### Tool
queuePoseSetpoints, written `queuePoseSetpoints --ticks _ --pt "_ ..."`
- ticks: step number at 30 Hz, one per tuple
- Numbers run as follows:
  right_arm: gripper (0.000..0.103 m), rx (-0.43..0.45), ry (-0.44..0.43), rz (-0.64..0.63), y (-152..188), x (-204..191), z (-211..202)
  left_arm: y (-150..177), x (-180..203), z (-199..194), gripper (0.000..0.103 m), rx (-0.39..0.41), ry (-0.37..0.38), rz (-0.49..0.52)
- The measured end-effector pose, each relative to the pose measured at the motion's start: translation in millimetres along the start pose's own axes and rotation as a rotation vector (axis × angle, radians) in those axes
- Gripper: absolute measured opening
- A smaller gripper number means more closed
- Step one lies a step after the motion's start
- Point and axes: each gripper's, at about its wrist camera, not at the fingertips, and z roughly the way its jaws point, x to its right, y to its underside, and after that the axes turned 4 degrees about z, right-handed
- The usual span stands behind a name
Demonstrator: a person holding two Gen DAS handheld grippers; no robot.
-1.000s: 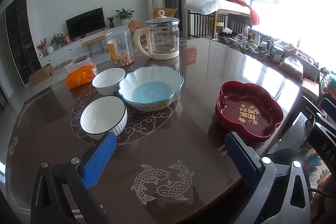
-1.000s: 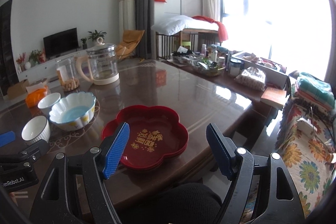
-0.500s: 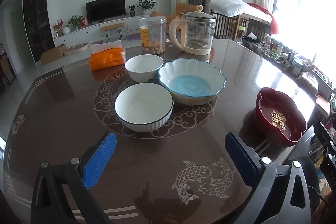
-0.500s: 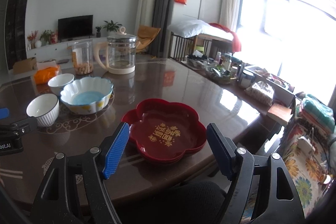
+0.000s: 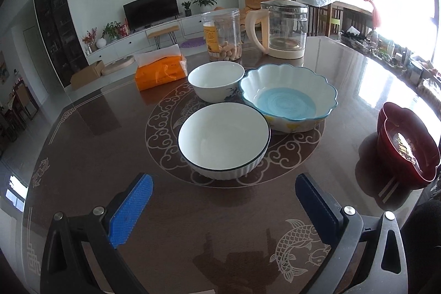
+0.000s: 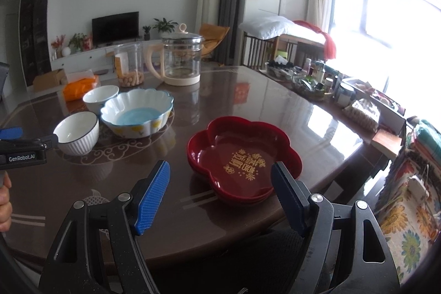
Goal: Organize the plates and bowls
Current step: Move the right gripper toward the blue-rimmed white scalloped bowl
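Left gripper (image 5: pixel 223 207): its blue-padded jaws stood wide apart with nothing between them, hovering over the dark brown glossy table (image 5: pixel 91 145) just short of the ribbed bowl.
Right gripper (image 6: pixel 220 197): also spread wide and empty, held above the table's near edge, with the red plates seen between its two pads.
White ribbed bowl with a dark rim (image 5: pixel 223 140): it sat upright on the table's pale scroll-pattern ring, nearest the left gripper; it lay very close to the scalloped bowl, and contact could not be told.
Small plain white bowl (image 5: pixel 215 81): it stood behind the ribbed bowl, just beside the scalloped bowl's left rim.
Scalloped white bowl with a blue centre and blue rim (image 5: pixel 288 98): it rested upright to the right of the two white bowls.
Red flower-shaped plates with gold lettering (image 6: pixel 244 156): they sat stacked near the table's edge, well apart from the three bowls.
Clear plastic jar holding pale snacks (image 5: pixel 222 35): it stood behind the small bowl.
Glass kettle with a cream handle and base (image 5: pixel 281 28): it stood just beside the jar, to its right.
Orange tissue pack (image 5: pixel 161 70): it lay left of the small bowl.
Person's hand (image 6: pixel 5 200): it showed at the left edge of the right wrist view, under the left gripper's body.
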Motion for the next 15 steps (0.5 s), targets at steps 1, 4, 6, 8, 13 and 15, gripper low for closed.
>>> queuePoseSetpoints --ticks 1,4,6,8,13,15 --pt "0.079 -0.001 -0.002 -0.004 0 -1 -1 -2 3 4 0.103 0.005 -0.02 0.009" --pt "0.079 0.008 -0.004 -0.014 1 -3 -4 -8 7 18 0.103 0.003 -0.064 0.025" --pt "0.079 0.01 -0.006 -0.017 2 -4 -5 -12 6 26 0.103 -0.016 -0.072 0.025" --pt "0.079 0.008 -0.01 -0.015 2 -4 -4 -14 2 29 0.103 -0.026 -0.06 0.007" --pt "0.079 -0.009 -0.053 -0.013 3 -6 -1 2 -18 27 0.103 -0.059 0.057 -0.088" --pt "0.079 -0.026 -0.071 -0.009 5 -7 3 10 -20 31 0.103 -0.077 0.121 -0.109"
